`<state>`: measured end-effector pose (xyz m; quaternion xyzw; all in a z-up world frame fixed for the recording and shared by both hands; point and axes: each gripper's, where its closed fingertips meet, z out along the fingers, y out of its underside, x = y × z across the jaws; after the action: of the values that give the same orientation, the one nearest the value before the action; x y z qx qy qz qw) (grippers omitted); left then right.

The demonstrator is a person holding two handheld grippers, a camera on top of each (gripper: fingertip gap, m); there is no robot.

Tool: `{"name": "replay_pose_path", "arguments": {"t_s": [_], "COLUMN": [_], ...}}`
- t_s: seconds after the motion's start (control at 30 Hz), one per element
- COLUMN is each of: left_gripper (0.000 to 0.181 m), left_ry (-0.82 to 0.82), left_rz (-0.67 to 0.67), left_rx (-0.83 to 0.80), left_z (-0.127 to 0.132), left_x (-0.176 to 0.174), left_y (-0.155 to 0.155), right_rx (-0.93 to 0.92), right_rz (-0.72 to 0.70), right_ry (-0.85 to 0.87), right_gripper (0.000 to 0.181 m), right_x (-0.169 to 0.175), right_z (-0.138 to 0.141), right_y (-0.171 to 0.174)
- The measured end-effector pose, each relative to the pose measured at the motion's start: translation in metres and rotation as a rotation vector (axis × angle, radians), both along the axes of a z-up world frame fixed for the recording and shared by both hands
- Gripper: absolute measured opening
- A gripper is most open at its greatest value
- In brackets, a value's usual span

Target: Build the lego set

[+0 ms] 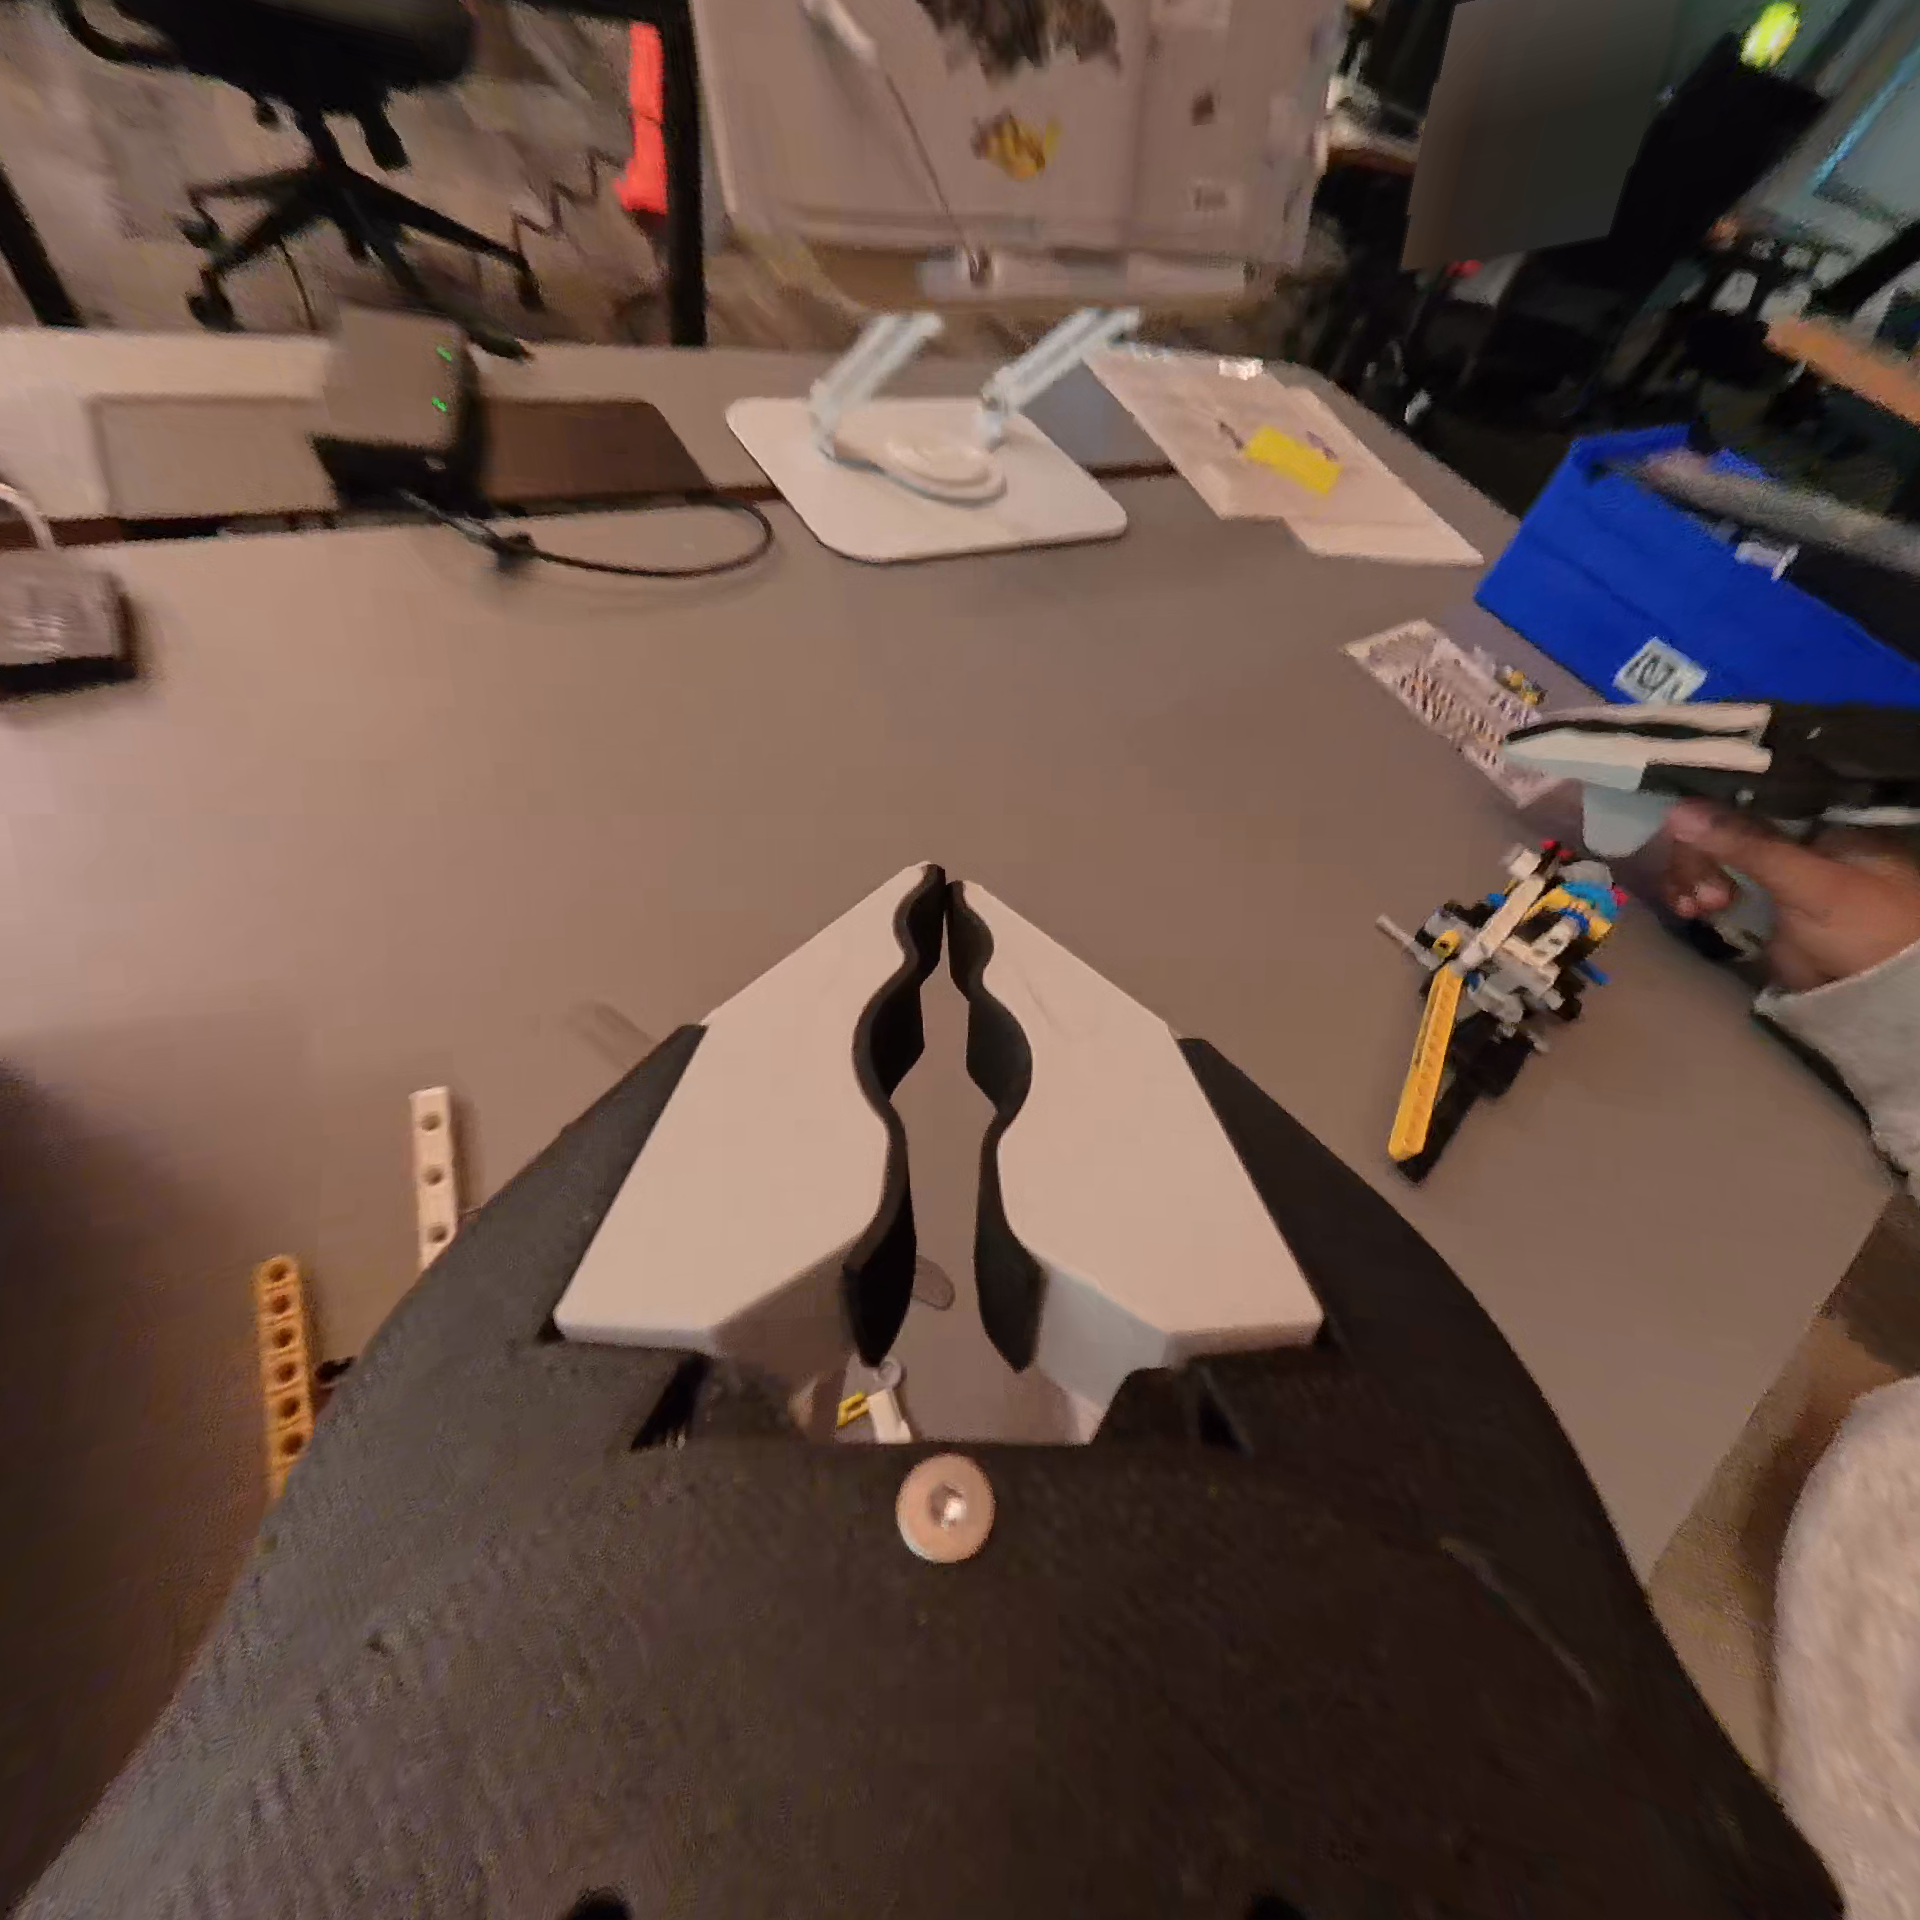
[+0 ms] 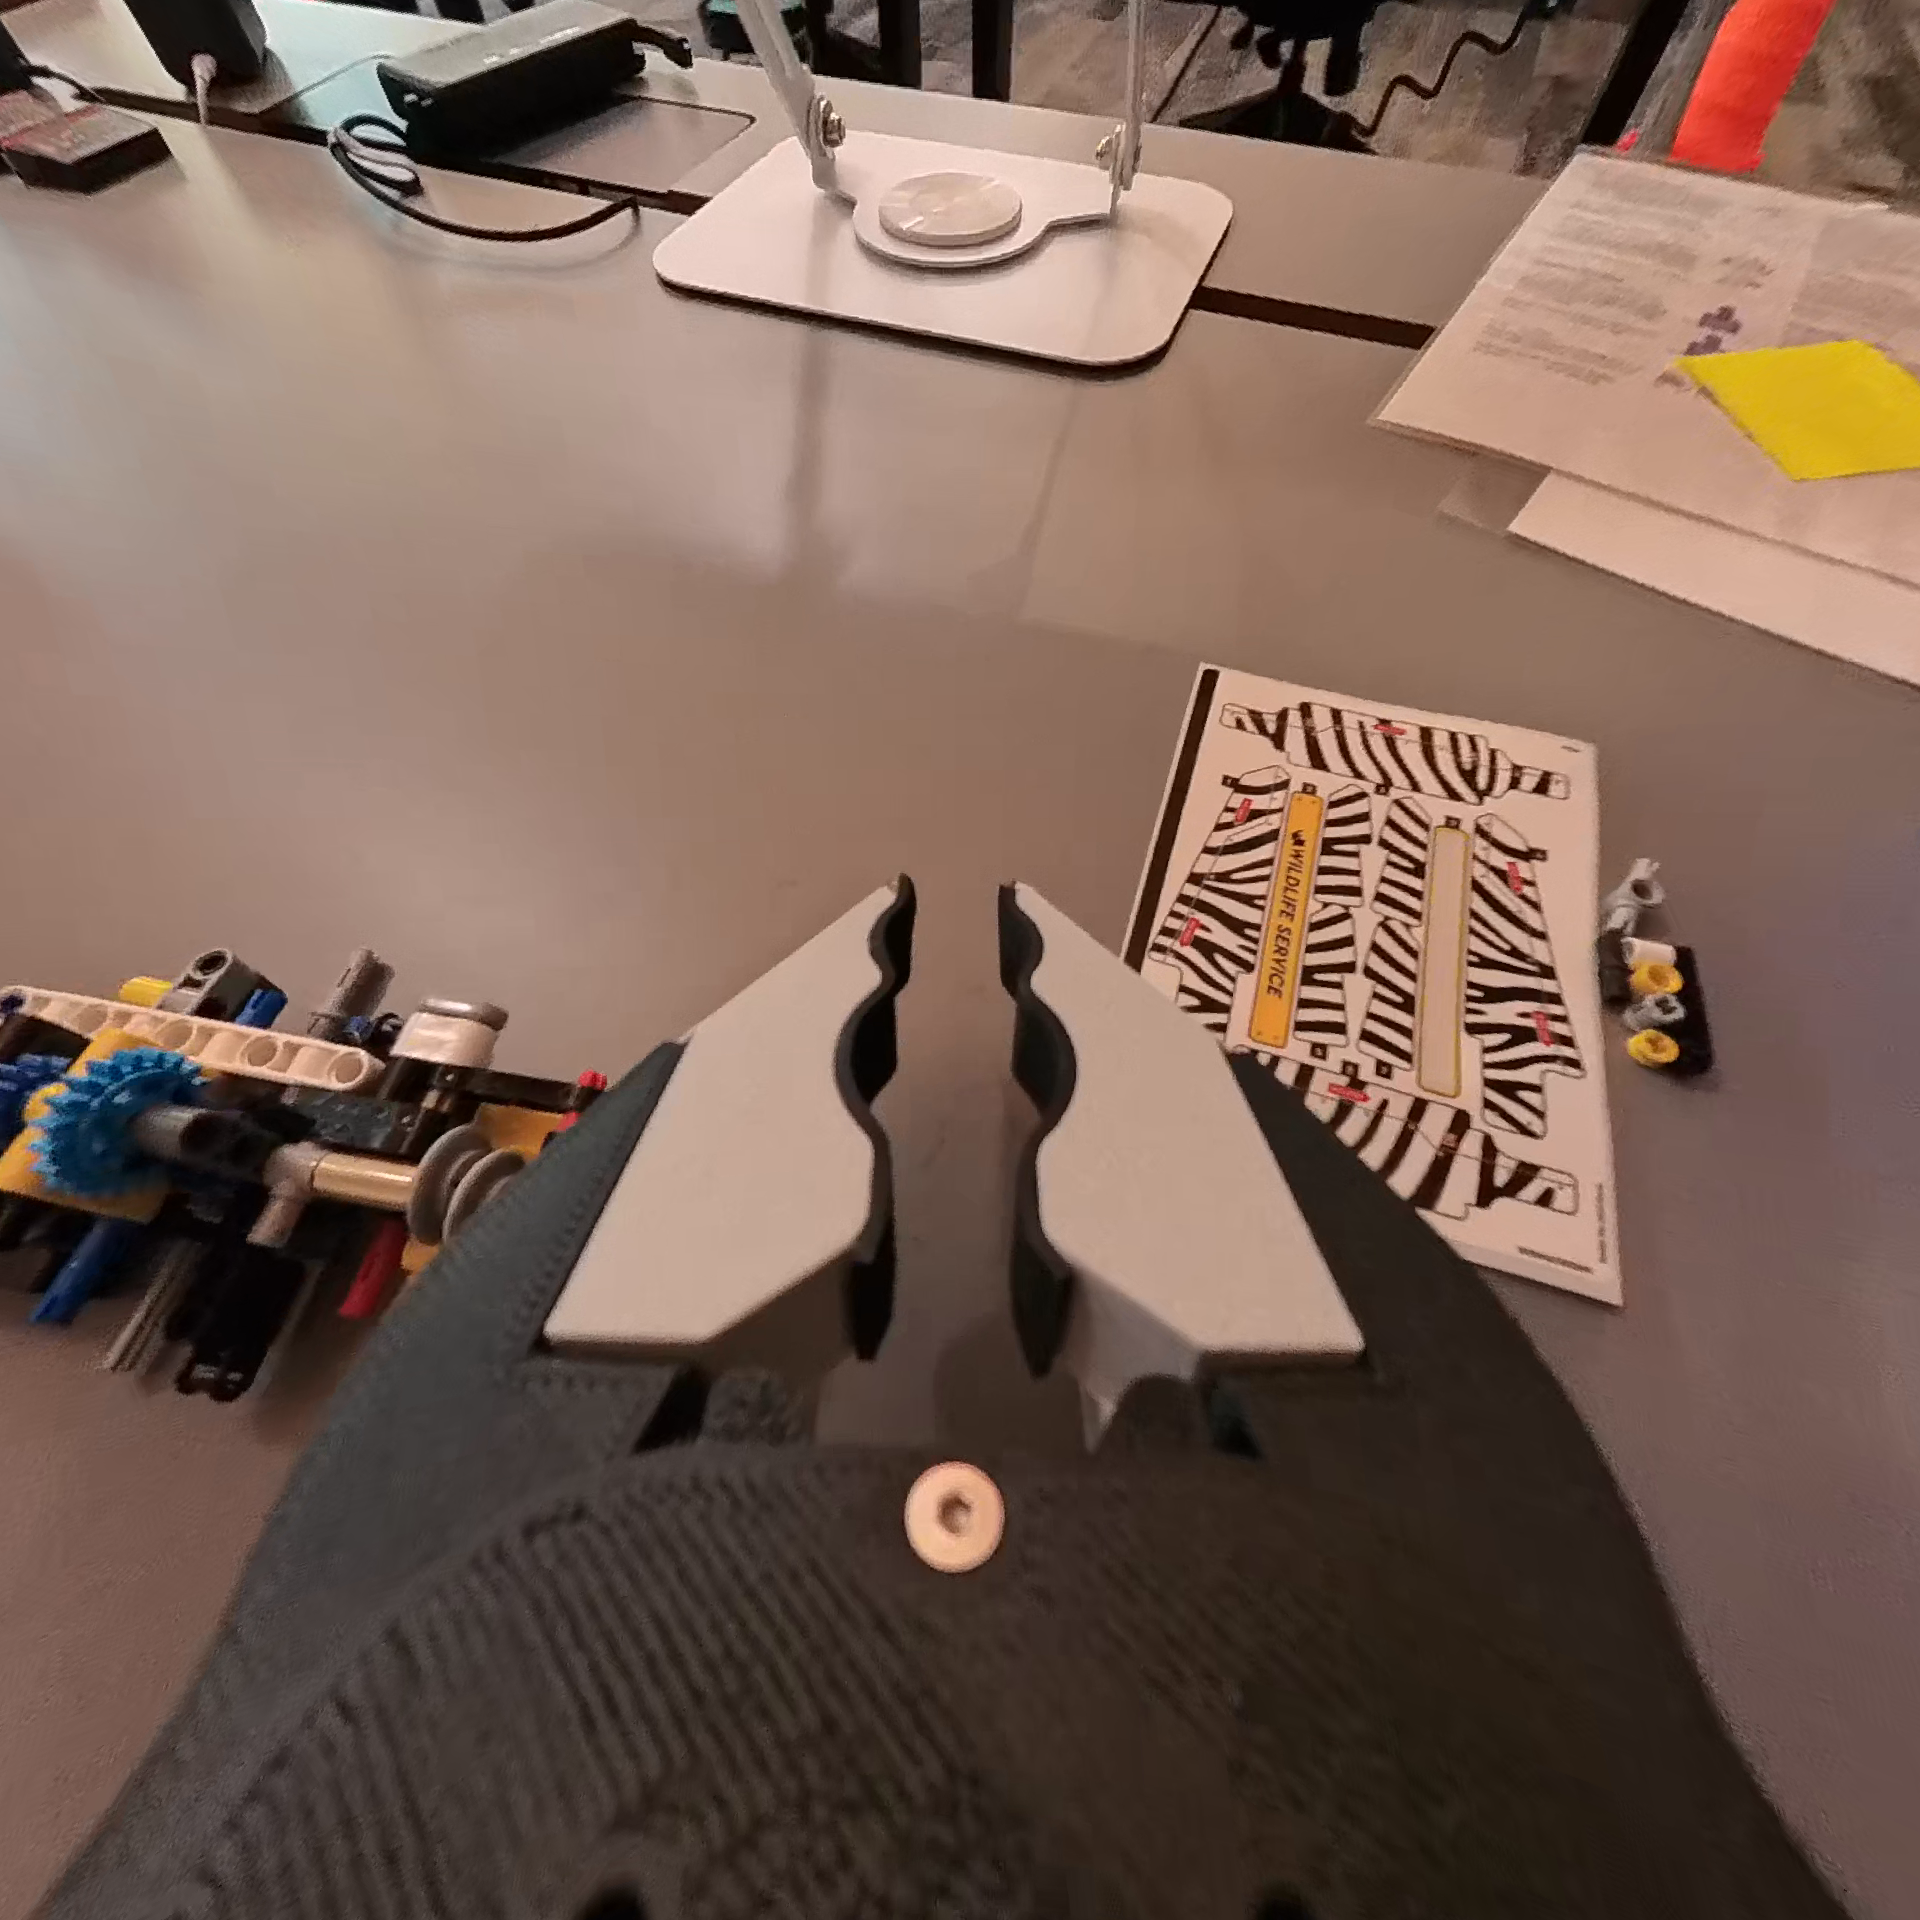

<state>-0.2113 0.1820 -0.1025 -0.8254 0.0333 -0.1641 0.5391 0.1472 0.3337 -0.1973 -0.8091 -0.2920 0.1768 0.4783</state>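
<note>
The left tool (image 1: 943, 883) has its tips pressed together, holding nothing. The right tool (image 2: 956, 896) has a narrow gap, also holding nothing. The lego model (image 2: 249, 1112) sits on the table (image 2: 623, 623) at nine o'clock of the right tool, with the striped sticker sheet (image 2: 1382, 977) at three o'clock.

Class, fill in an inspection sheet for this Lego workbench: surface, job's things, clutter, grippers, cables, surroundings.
Surface: grey table, mostly bare.
Job's things: part-built Lego model; striped sticker sheet; small loose pieces; white beam and orange beam.
Clutter: papers with a yellow note; white stand; blue bin.
Grippers: left gripper shut, empty; right gripper open, empty.
Cables: black cable from a box.
Surroundings: office chair.
</note>
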Motion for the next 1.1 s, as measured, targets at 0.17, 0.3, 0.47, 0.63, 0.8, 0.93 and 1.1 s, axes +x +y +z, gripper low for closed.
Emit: {"name": "replay_pose_path", "arguments": {"t_s": [0.17,0.3,0.47,0.63,0.8,0.93,1.1], "left_gripper": [0.002,0.002,0.000,0.000,0.000,0.000,0.001], "left_ry": [-0.215,-0.203,-0.151,-0.075,-0.059,-0.057,-0.063], "left_rz": [-0.057,-0.043,-0.061,-0.013,0.019,0.038,0.038], "left_rx": [0.172,0.203,0.215,0.261,0.312,0.351,0.265], "left_z": [0.057,0.076,0.099,0.114,0.129,0.138,0.123], "left_x": [0.003,0.002,0.011,0.010,0.006,0.001,-0.003], "left_y": [-0.021,-0.034,-0.058,-0.077,-0.096,-0.100,-0.090], "right_rx": [0.020,0.009,0.141,0.248,0.253,0.253,0.219], "right_rz": [-0.039,-0.043,-0.114,-0.111,-0.067,-0.063,-0.071], "right_ry": [0.051,0.058,0.102,0.189,0.149,0.162,0.188], "right_gripper": [0.018,0.018,0.015,0.010,0.010,0.009,0.008], "right_x": [0.007,0.008,0.021,0.015,0.002,0.002,0.006], "right_z": [0.008,0.007,0.035,0.060,0.056,0.057,0.052], "right_y": [0.003,0.005,0.012,0.013,0.014,0.013,0.014]}}
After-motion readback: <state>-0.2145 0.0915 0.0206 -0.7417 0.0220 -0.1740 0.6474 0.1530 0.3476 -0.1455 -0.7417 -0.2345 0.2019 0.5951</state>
